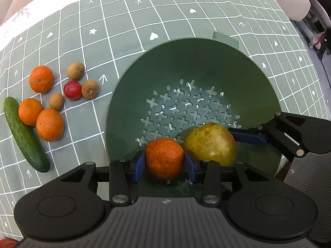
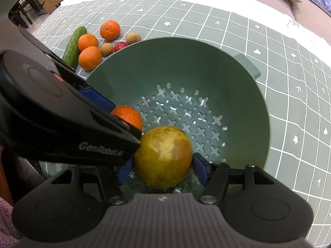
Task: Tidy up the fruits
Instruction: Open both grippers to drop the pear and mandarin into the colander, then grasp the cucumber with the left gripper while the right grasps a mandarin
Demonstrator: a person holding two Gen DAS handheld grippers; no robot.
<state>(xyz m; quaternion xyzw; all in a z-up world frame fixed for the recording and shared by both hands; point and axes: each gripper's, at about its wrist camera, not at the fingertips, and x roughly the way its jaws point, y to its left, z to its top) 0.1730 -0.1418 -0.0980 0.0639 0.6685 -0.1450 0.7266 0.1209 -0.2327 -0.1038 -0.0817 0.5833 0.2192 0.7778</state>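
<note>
Judging by its firm, pebbled rind, the orange [image 1: 164, 158] is expected to handle light and non-slip — best gripped across its middle. It is clamped by the left gripper [image 1: 164, 162] inside the green colander [image 1: 186, 62]; the right gripper [image 2: 161, 168] is closed on the yellow-green pear [image 2: 163, 157] — smooth, heavier, easily bruised.

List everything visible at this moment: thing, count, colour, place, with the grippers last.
colander: one, green, on the cloth
tablecloth: one, green with a white grid
held orange: one, in the colander
pear: one, yellow-green, in the colander
loose oranges: three, left of the colander
cucumber: one, green, beside them
brown fruits: three, small, near the oranges
red fruit: one, small
left gripper: pads beside the orange
right gripper: around the pear
</note>
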